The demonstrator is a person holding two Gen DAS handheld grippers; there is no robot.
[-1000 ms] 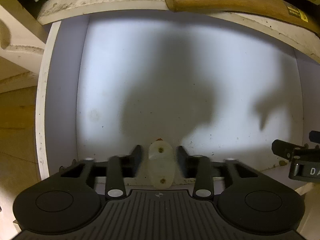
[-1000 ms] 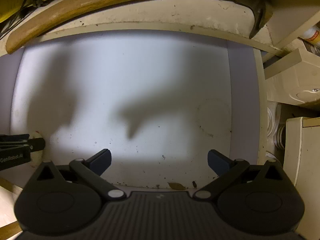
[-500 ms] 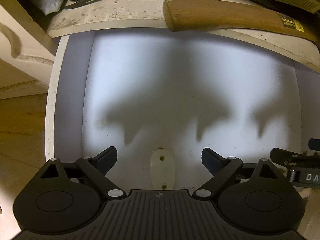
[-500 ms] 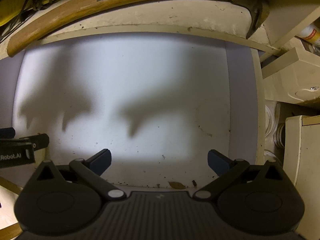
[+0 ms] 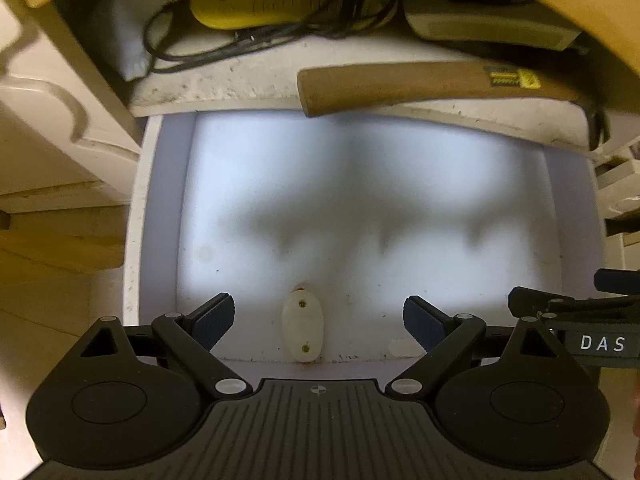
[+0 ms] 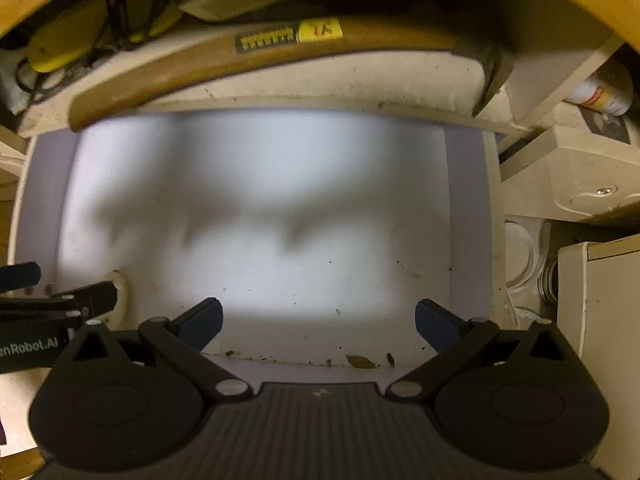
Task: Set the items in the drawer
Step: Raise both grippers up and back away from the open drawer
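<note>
Left gripper (image 5: pixel 319 317) and right gripper (image 6: pixel 319 323) spread wide, gripping nothing, above open white drawer (image 5: pixel 400 208); oval drawer knob (image 5: pixel 302 329) between left jaws; wooden-handled hammer (image 6: pixel 240 64) beyond, on shelf.

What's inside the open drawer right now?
No items in the drawer, only specks and a dry leaf along the near edge, plus the white oval handle mount on the front wall. The hammer lies on the shelf behind. The back strip is hidden under that shelf.
</note>
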